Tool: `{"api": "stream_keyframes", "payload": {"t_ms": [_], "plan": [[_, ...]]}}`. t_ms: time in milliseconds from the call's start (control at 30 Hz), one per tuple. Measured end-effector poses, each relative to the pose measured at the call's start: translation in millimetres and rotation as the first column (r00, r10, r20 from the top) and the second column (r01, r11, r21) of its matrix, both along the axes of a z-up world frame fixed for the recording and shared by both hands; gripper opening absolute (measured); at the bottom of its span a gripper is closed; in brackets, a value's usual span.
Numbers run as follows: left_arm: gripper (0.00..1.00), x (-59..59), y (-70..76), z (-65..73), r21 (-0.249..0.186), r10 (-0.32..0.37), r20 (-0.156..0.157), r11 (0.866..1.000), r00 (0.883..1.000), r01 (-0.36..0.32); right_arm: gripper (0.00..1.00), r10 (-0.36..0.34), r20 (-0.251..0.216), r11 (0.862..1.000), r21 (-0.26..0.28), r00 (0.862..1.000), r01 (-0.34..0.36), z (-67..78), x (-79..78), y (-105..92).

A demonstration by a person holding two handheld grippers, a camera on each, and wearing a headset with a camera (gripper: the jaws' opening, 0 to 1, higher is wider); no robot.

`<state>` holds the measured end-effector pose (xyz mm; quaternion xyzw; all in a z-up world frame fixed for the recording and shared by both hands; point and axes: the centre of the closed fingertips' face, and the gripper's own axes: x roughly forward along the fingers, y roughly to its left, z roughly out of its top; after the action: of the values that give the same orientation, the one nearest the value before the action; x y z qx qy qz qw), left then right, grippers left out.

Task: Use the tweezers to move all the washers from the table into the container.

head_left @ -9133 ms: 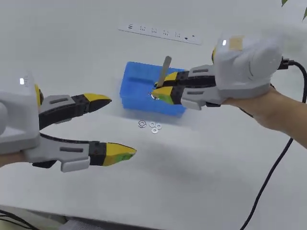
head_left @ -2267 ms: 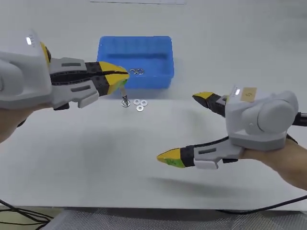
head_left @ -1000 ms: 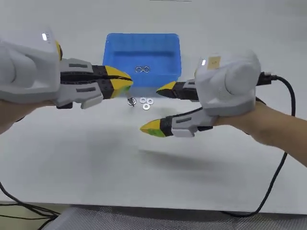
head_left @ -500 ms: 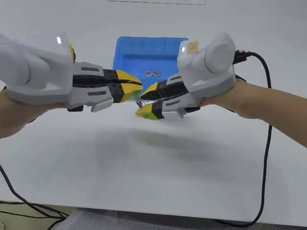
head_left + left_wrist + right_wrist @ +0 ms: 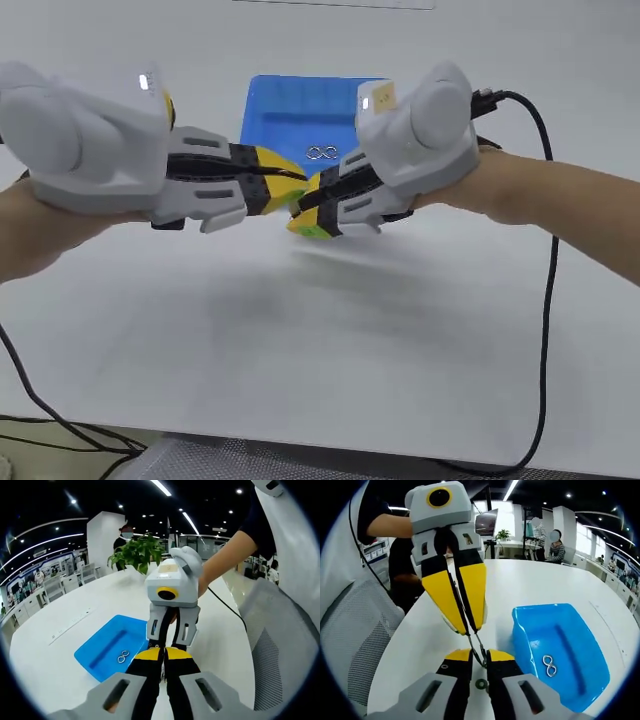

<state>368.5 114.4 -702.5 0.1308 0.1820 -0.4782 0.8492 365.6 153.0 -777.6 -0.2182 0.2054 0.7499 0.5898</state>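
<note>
A white worktop holds a blue plastic box-shaped container. Two small silver metal ring washers lie side by side and touching on the container's floor.

The left gripper comes in from the left, in front of the container. Its yellow fingers are pressed together. They are pinching the thin silver metal tweezers. In the right gripper view the tweezers stick out from between those fingers and point down toward the worktop.

The right gripper comes in from the right and meets the left one tip to tip. Its two yellow fingers stand close together with a small gap between them. The tips of the tweezers sit in that gap. I cannot tell if these fingers are squeezing the tweezers or are just beside them.

One more silver ring washer lies flat on the worktop. In the right gripper view it is seen between the right gripper's two fingers, just past the tips of the tweezers. I cannot tell if the tweezers touch it. It is outside the container, near the container's wall.

A black cable hangs from the right gripper and goes over the front edge of the worktop.
</note>
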Motion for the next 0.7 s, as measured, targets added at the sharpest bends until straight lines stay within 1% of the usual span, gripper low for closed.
{"api": "stream_keyframes", "payload": {"t_ms": [33, 100, 133, 167, 200, 267, 300, 333, 400, 467, 533, 567, 633, 700], "plan": [[0.05, 0.1, -0.3, 0.0, 0.001, 0.000, 0.001, 1.000, 1.000, 0.000, 0.11, 0.003, 0.004, 1.000, 0.003, 1.000, -0.003, 0.5, 0.0, -0.1], [0.05, 0.6, -1.2, -1.0, 0.023, -0.002, 0.011, 1.000, 1.000, 0.002, 0.11, 0.005, 0.011, 1.000, 0.007, 1.000, -0.005, 1.0, 0.4, -0.5], [0.05, 1.8, -0.2, -2.1, 0.046, 0.003, 0.019, 0.999, 1.000, -0.003, 0.10, 0.004, 0.014, 1.000, 0.008, 1.000, -0.004, 1.1, 0.9, -0.3], [0.06, 4.1, 1.3, -3.0, 0.076, 0.010, 0.033, 0.997, 0.999, -0.013, 0.10, 0.004, 0.027, 1.000, 0.007, 1.000, -0.004, 0.6, 2.1, -0.1], [0.06, 4.1, 0.1, -3.1, 0.070, 0.013, 0.027, 0.997, 1.000, -0.015, 0.10, 0.006, 0.034, 1.000, 0.006, 0.999, -0.006, 0.5, 2.6, -0.1], [0.07, 7.1, 2.7, -2.9, 0.056, 0.039, 0.024, 0.998, 0.999, -0.040, 0.10, 0.001, 0.034, 1.000, 0.007, 0.999, -0.002, -0.5, 4.1, 0.5], [0.07, 7.2, 4.3, -3.7, 0.044, 0.059, 0.005, 0.997, 0.998, -0.059, 0.09, -0.003, 0.030, 1.000, 0.008, 1.000, 0.003, -0.9, 3.5, 0.4], [0.07, 7.0, 4.0, -3.5, 0.043, 0.060, 0.003, 0.997, 0.998, -0.060, 0.09, -0.005, 0.033, 1.000, 0.009, 0.999, 0.005, -1.2, 3.6, 0.4], [0.08, 4.6, 4.7, -1.9, 0.041, 0.060, 0.012, 0.997, 0.998, -0.060, 0.09, -0.012, 0.035, 1.000, 0.012, 0.999, 0.012, -1.1, 2.7, -0.5], [0.10, 3.1, 5.9, 1.2, 0.023, 0.067, 0.008, 0.997, 0.998, -0.068, 0.09, -0.022, 0.027, 1.000, 0.020, 0.999, 0.021, -0.4, 1.8, -0.1], [0.13, 2.3, 7.8, 5.0, 0.009, 0.080, 0.012, 0.997, 0.997, -0.080, 0.09, -0.037, 0.022, 0.999, 0.029, 0.999, 0.036, 0.9, 2.2, 0.5], [0.16, 2.1, 9.2, 6.1, 0.006, 0.087, 0.014, 0.996, 0.996, -0.087, 0.09, -0.041, 0.020, 0.999, 0.031, 0.999, 0.040, 1.9, 1.9, 0.2], [0.21, 0.4, 10.9, 8.1, -0.002, 0.091, 0.014, 0.996, 0.996, -0.091, 0.09, -0.045, 0.023, 0.998, 0.035, 0.999, 0.045, 5.0, 1.2, 0.1], [0.23, -3.9, 11.6, 10.7, -0.006, 0.089, 0.021, 0.996, 0.996, -0.089, 0.09, -0.048, 0.027, 0.998, 0.039, 0.999, 0.047, 10.9, -1.2, -0.3]]}}
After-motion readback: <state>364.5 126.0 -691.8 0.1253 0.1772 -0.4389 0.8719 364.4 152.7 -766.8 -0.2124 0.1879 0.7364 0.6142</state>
